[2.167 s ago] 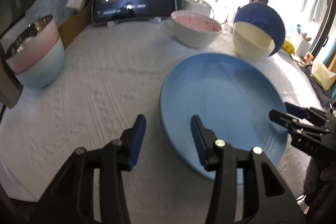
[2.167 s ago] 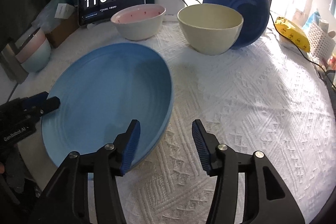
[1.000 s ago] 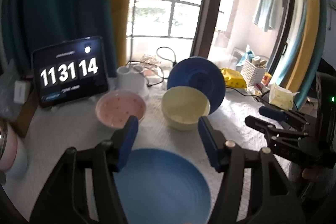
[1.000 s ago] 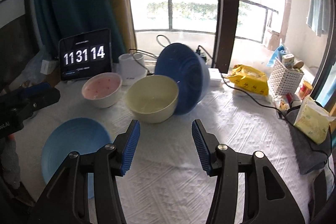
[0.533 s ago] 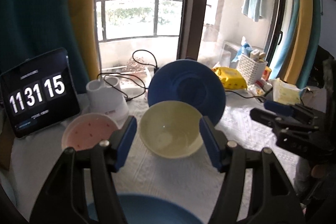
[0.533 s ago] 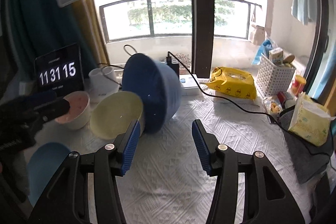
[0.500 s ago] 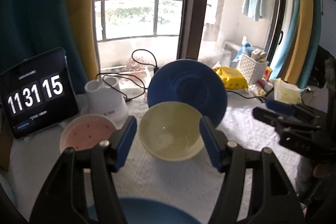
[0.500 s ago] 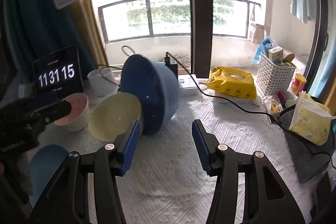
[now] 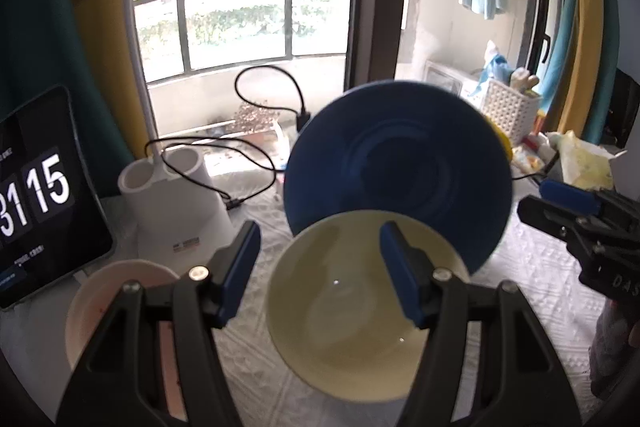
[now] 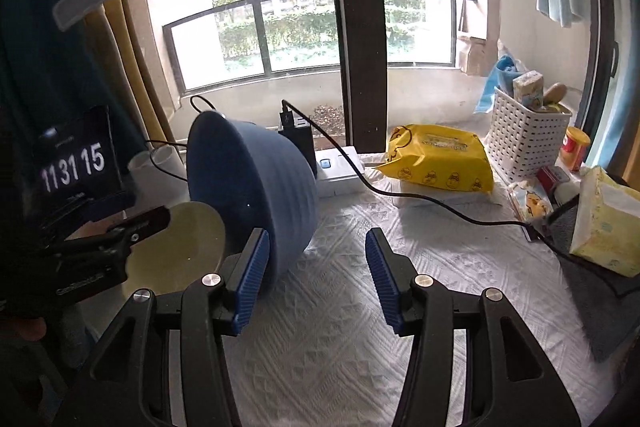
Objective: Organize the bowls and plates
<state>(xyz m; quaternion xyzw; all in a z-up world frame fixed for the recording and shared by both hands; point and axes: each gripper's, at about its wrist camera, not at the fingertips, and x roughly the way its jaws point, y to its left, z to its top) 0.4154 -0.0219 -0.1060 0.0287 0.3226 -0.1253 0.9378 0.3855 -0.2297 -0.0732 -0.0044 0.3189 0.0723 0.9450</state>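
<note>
A cream bowl (image 9: 352, 311) stands on the white tablecloth, with a dark blue bowl (image 9: 400, 167) tipped on its side and leaning against its far side. A pink bowl (image 9: 100, 311) sits to the left. My left gripper (image 9: 320, 267) is open and empty, hovering above and in front of the cream bowl. My right gripper (image 10: 316, 275) is open and empty, just right of the dark blue bowl (image 10: 256, 183); the cream bowl (image 10: 180, 247) shows behind the left gripper there.
A tablet clock (image 9: 36, 211) stands at the far left beside a white holder (image 9: 176, 199) with cables. A power strip (image 10: 340, 171), a yellow wipes pack (image 10: 436, 159), a white basket (image 10: 528, 135) and a tissue pack (image 10: 604, 227) line the far right.
Both grippers have lifted away from the light blue plate and moved toward the cream and dark blue bowls, which now look larger. The light blue plate has dropped out of view.
</note>
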